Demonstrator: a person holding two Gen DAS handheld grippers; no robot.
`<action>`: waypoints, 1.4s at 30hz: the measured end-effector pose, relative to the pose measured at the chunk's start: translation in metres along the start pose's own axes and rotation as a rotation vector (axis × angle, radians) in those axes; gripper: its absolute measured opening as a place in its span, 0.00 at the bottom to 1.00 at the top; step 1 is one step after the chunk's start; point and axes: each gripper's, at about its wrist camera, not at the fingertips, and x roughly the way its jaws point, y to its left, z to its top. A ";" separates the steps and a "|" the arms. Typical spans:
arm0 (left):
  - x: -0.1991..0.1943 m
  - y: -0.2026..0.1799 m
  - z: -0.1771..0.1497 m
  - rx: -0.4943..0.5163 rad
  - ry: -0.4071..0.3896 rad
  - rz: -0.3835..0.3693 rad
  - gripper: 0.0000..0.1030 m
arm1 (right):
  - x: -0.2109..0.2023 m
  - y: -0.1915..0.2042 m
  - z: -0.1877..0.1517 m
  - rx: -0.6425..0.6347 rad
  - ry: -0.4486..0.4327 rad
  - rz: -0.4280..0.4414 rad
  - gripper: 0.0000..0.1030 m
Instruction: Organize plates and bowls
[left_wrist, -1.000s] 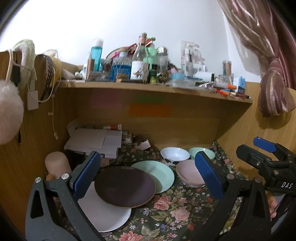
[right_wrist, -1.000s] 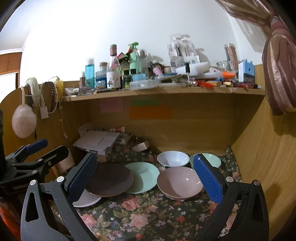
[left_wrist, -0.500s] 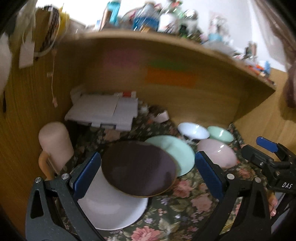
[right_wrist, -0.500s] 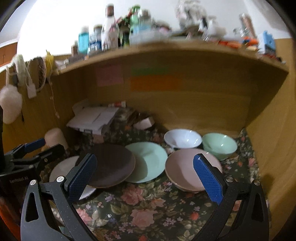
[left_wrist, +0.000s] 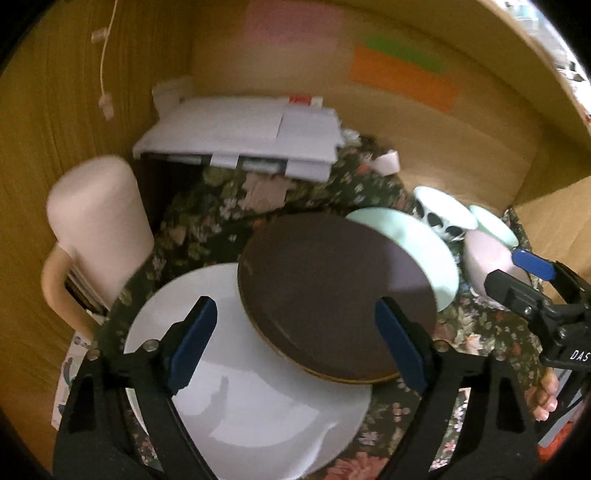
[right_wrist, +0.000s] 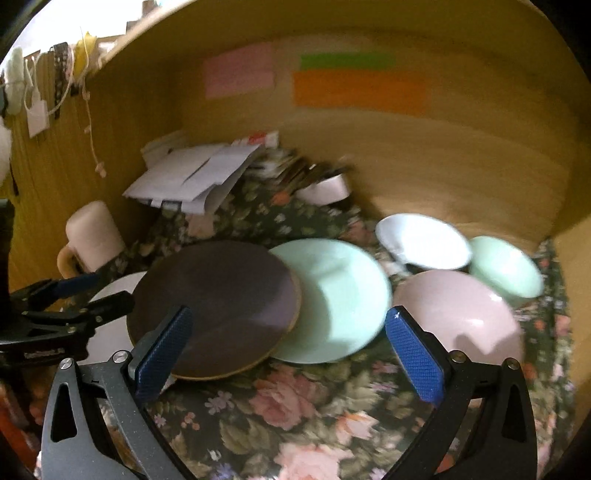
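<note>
Two hand-held grippers close in on a spread of crockery on a floral tablecloth (right_wrist: 295, 413) inside a wooden desk alcove. The left gripper (left_wrist: 295, 343), its jaws just narrowed somewhat yet clearly apart with nothing pressed between the pads, frames the near edge of the dark brown plate (left_wrist: 332, 291), which lies flat straight ahead of it, overlapping the white plate (left_wrist: 251, 406) on one side and the mint green plate (left_wrist: 424, 251) on the other. The right gripper (right_wrist: 288, 354), jaws wide and empty, looks onto the seam between the brown plate (right_wrist: 214, 302) and the green plate (right_wrist: 340, 299), with the pink bowl (right_wrist: 458, 317) just to its right and the white bowl (right_wrist: 421, 240) and green bowl (right_wrist: 506, 266) farther back. Judging by the framing, the left hand is the nearer to the brown plate, whose rim is raised on its neighbours and so seems reachable from the front edge; the bowls fall more naturally to the right hand. A pale mug (left_wrist: 96, 229) and loose papers (left_wrist: 240, 133) crowd the left corner.
</note>
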 end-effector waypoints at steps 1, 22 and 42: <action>0.004 0.002 0.000 -0.005 0.010 0.004 0.83 | 0.007 0.000 0.001 -0.004 0.016 0.006 0.96; 0.051 0.033 0.005 -0.083 0.153 -0.029 0.39 | 0.109 -0.014 0.011 0.033 0.294 0.074 0.40; 0.059 0.031 0.008 -0.079 0.164 -0.072 0.30 | 0.118 -0.011 0.009 0.065 0.310 0.145 0.37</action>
